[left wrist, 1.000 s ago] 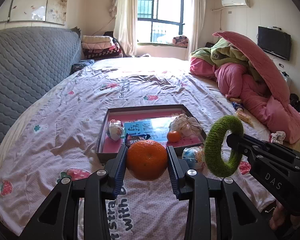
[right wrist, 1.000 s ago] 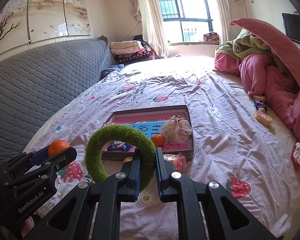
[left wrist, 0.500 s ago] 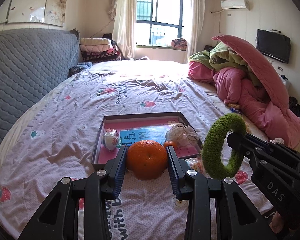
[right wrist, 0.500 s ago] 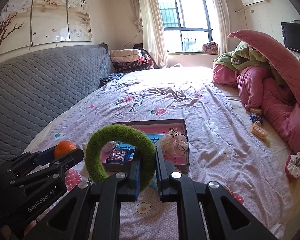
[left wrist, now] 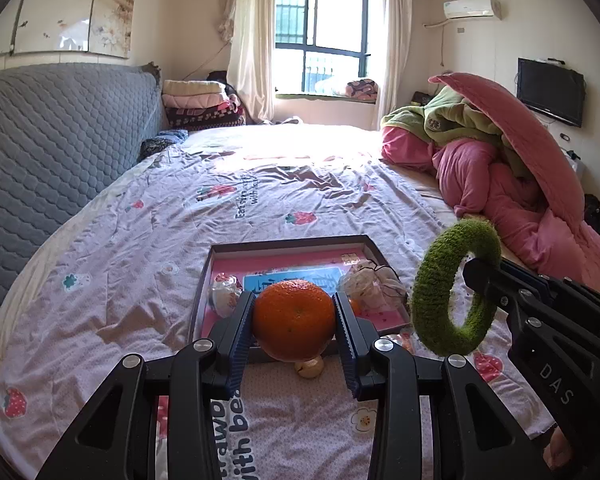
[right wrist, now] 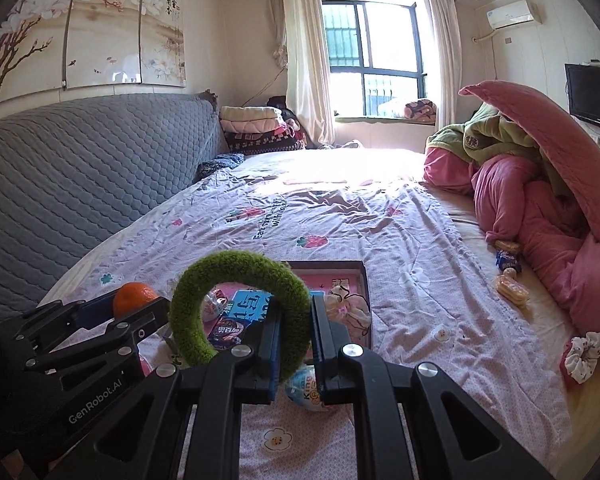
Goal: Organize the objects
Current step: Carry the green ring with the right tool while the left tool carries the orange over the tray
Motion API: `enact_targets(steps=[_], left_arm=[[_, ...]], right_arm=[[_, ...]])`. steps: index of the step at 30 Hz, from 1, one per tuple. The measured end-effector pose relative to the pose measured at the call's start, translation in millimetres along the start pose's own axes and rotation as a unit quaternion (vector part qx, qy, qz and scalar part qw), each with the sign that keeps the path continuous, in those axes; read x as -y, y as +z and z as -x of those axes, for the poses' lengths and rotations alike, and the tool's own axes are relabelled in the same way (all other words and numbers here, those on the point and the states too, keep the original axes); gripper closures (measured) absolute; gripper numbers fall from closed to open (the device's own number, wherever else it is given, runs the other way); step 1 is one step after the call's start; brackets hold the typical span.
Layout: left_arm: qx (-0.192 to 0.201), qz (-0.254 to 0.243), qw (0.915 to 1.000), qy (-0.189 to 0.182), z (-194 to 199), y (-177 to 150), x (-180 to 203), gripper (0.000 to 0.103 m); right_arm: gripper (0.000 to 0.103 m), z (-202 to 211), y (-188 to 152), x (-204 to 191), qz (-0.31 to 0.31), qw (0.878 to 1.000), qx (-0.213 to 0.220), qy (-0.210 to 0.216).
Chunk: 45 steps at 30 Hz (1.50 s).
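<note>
My left gripper (left wrist: 295,338) is shut on an orange (left wrist: 294,320) and holds it above the bed, in front of the shallow box (left wrist: 220,248). The orange also shows in the right wrist view (right wrist: 134,298). My right gripper (right wrist: 293,344) is shut on a fuzzy green ring (right wrist: 240,300), held up to the right of the left gripper; the ring also shows in the left wrist view (left wrist: 452,288). The box (right wrist: 360,276) holds a blue card (left wrist: 268,282), a white drawstring pouch (left wrist: 368,286), a small orange and snack packets.
A small round sweet (left wrist: 309,368) and a blue-and-white wrapped egg (right wrist: 306,386) lie on the sheet before the box. Pink and green quilts (left wrist: 500,168) are piled at the right. Snack packs (right wrist: 510,288) and a scrunchie (right wrist: 584,354) lie near the right edge. A grey headboard (left wrist: 40,152) runs along the left.
Both grippers have risen and pulled back from the box with their loads still held. The box now appears lower and farther in both views.
</note>
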<state>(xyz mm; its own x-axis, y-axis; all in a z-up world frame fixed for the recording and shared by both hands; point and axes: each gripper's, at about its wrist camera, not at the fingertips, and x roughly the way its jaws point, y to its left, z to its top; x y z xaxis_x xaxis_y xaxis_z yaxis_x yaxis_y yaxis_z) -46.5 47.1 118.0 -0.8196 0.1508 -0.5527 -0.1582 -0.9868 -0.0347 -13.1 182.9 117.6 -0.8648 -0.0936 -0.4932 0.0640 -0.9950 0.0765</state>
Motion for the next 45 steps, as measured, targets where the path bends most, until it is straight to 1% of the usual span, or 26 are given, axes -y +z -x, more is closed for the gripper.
enact_targets(steps=[4,7,10,12,15,20,22,26,32,38,41,45], left_arm=[[0.001,0.002,1.0,0.003,-1.1,5.5,0.1,0.063],[0.003,0.005,1.0,0.005,-1.5,9.9,-1.8,0.063],[0.003,0.008,0.9999,0.006,-5.6,13.6,-2.9,0.063],[0.001,0.009,0.9999,0.006,-10.8,15.1,-3.3,0.063],[-0.003,0.009,0.9999,0.003,-19.6,16.4,-3.5,0.063],[-0.009,0.009,0.9999,0.003,-36.0,18.4,-3.1,0.063],[-0.011,0.009,0.9999,0.003,-42.0,19.7,-3.4,0.063],[-0.012,0.01,0.9999,0.002,-53.2,23.5,-5.0,0.063],[-0.015,0.013,0.9998,0.001,-70.3,28.4,-6.6,0.063],[-0.017,0.014,0.9998,-0.002,-88.9,29.8,-6.2,0.063],[-0.02,0.015,0.9997,-0.004,-99.6,29.5,-5.8,0.063],[-0.025,0.012,0.9996,-0.011,-114.9,25.3,-2.7,0.063]], right_arm=[[0.09,-5.2,4.8,2.9,-0.002,1.0,-0.004,0.007],[0.09,-8.5,7.5,4.8,0.004,1.0,-0.004,-0.006],[0.09,-12.0,8.5,7.5,0.001,1.0,-0.01,-0.001],[0.09,-14.2,8.1,11.1,-0.013,1.0,-0.014,0.013],[0.09,-17.9,7.9,14.0,-0.016,1.0,-0.015,0.017],[0.09,-26.7,9.8,18.2,-0.017,1.0,-0.016,0.018],[0.09,-30.4,11.9,19.5,-0.014,1.0,-0.015,0.013],[0.09,-38.7,18.2,23.6,-0.013,1.0,-0.014,0.017],[0.09,-52.8,26.4,32.0,-0.012,1.0,-0.012,0.008],[0.09,-72.3,22.9,36.1,-0.005,1.0,-0.019,-0.004],[0.09,-83.7,20.0,40.8,-0.013,1.0,-0.028,-0.003],[0.089,-95.4,14.9,45.2,-0.014,0.999,-0.032,-0.012]])
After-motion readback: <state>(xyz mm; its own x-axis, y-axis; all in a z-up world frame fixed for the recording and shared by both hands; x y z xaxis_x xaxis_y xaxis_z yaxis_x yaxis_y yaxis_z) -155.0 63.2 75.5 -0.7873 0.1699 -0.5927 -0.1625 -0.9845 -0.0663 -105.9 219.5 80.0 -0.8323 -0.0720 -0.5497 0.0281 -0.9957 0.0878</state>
